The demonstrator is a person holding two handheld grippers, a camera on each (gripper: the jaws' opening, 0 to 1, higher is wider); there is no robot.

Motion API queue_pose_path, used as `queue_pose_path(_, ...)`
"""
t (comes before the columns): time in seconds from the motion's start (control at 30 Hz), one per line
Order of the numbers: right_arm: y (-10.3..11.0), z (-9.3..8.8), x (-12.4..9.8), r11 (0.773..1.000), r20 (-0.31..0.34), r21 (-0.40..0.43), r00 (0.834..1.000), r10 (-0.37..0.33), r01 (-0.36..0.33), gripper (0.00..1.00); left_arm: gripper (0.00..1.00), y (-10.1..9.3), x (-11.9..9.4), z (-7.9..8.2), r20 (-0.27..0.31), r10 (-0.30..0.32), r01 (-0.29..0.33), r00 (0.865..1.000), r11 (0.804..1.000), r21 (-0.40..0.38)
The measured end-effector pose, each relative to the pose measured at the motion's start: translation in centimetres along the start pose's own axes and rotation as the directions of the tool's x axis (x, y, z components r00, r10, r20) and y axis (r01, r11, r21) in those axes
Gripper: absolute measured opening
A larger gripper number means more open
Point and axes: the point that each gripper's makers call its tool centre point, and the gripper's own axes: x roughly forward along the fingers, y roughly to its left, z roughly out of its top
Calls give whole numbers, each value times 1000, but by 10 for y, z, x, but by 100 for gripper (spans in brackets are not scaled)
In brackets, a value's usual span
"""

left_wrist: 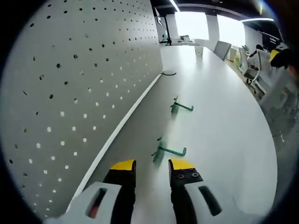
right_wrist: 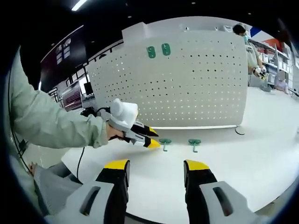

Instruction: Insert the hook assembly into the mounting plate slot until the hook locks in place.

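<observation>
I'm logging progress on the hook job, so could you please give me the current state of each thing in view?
Left claw: open, empty, close behind the near hook.
Right claw: open, empty, well back from the hooks.
Near hook: lying loose on the table, not mounted.
Far hook: lying loose on the table, not mounted.
Pegboard: upright, two green hooks on pegboard near its top.

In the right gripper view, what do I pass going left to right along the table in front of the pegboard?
Person's sleeve → left gripper with yellow tips → nearer green hook → second green hook → black cable loop at the pegboard's right end.
</observation>
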Motion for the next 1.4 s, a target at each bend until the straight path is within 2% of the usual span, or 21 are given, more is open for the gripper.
queue_pose_path(0.33, -3, -1, 2, 1000, -4, 10, 1000, -12, 12, 45, 27, 6, 9, 2, 14, -12, 13, 1000, 999, -34)
queue_pose_path(1.0, -3, -5, 5, 1000, -15, 21, 1000, -16, 17, 45, 8, -5, 11, 7, 37, -49, 50, 998, 998, -29)
queue_pose_path(1.4, -3, -1, 3, 1000, -7, 13, 1000, -17, 17, 45, 4, -7, 9, 4, 11, -37, 38, 999, 999, -29)
